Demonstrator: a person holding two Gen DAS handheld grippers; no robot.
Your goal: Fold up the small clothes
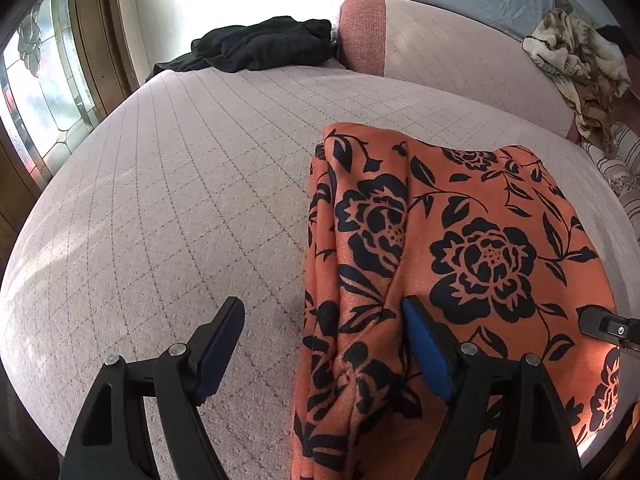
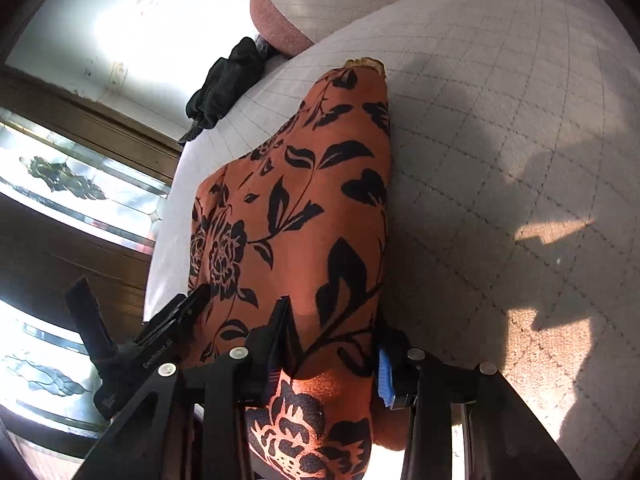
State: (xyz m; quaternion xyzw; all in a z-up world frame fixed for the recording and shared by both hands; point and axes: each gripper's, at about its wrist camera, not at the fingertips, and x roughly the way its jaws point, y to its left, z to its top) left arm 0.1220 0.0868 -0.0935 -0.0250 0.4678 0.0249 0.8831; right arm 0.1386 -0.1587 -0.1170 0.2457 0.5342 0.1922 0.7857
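An orange garment with a black flower print (image 1: pixel 460 248) lies folded on the pale quilted sofa seat (image 1: pixel 180 200). My left gripper (image 1: pixel 320 328) is open over the garment's left folded edge; its right finger (image 1: pixel 424 344) rests on the cloth and its left finger (image 1: pixel 220 340) is over bare seat. In the right wrist view the same garment (image 2: pixel 296 216) runs away from me. My right gripper (image 2: pixel 332 332) is open, with its fingers on either side of the garment's near end. The right gripper's tip shows in the left wrist view (image 1: pixel 604 326).
A black garment (image 1: pixel 260 46) lies at the seat's far end beside the pink armrest (image 1: pixel 362 32). A beige patterned cloth (image 1: pixel 576 56) is heaped at the back right. A wood-framed leaded glass door (image 1: pixel 36 92) stands to the left.
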